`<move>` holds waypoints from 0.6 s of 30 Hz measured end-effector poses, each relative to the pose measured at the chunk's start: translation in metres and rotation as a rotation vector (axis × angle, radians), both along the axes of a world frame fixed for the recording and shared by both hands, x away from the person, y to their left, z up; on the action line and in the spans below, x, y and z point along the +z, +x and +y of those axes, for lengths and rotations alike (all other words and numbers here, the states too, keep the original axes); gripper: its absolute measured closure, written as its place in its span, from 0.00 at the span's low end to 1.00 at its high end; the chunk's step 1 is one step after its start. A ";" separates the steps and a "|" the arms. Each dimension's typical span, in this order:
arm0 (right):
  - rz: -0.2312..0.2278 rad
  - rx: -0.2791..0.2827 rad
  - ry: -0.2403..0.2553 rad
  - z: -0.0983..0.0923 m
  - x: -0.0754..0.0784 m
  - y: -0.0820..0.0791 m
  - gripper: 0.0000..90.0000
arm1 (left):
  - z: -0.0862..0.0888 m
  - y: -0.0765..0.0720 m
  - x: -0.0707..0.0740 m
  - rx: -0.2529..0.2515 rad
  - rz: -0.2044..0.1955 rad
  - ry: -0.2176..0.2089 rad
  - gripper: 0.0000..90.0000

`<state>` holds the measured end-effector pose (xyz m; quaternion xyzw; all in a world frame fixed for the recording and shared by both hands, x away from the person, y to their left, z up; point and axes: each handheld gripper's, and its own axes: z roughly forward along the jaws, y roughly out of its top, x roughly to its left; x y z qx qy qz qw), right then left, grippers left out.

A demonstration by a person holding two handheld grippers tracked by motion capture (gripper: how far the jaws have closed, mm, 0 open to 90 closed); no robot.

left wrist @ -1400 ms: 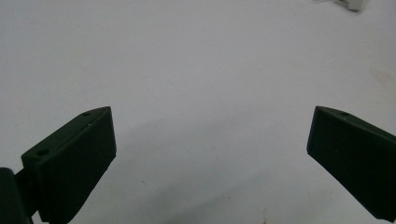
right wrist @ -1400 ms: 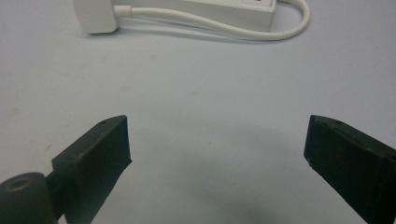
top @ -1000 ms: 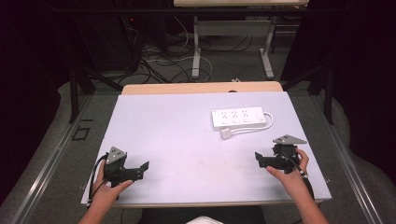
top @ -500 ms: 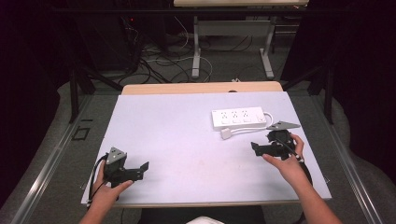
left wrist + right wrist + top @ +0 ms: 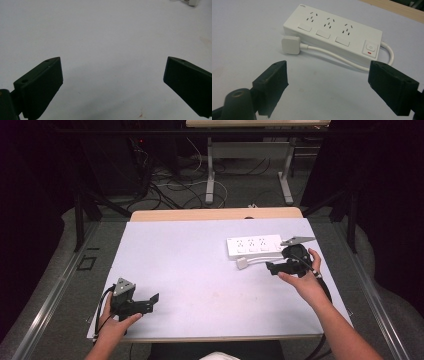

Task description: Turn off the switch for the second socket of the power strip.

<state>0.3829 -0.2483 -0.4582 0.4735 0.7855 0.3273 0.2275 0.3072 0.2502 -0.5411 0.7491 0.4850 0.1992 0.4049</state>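
— Right gripper [image 5: 328, 85]?
— Spread wide, holding nothing. White power strip [image 5: 332, 31] lying just ahead, long axis crosswise to the jaws, plug [image 5: 290, 45] ahead-left.
— Left gripper [image 5: 112, 85]?
— Also gaping, empty, well away from the strip.

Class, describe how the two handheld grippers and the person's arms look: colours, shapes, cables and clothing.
Both are black. The left gripper has a grey three-cornered plate on top and a black cable looping by the hand. The right gripper has the same plate and a black cable along the forearm. Each has two blocky, wedge-shaped jaws with small holes. The forearms are bare, no sleeves.
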 end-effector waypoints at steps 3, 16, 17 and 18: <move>0.006 0.003 -0.001 0.002 0.002 0.003 0.17 | 0.000 0.000 0.000 0.000 0.000 0.001 0.03; 0.031 0.008 -0.022 0.009 0.016 0.023 0.18 | 0.000 0.000 0.000 0.000 0.000 0.001 0.03; 0.037 0.002 -0.020 0.010 0.017 0.027 0.18 | 0.000 0.000 0.000 0.000 0.001 0.001 0.03; 0.037 0.002 -0.020 0.010 0.017 0.027 0.18 | 0.000 0.000 0.000 0.000 0.001 0.001 0.03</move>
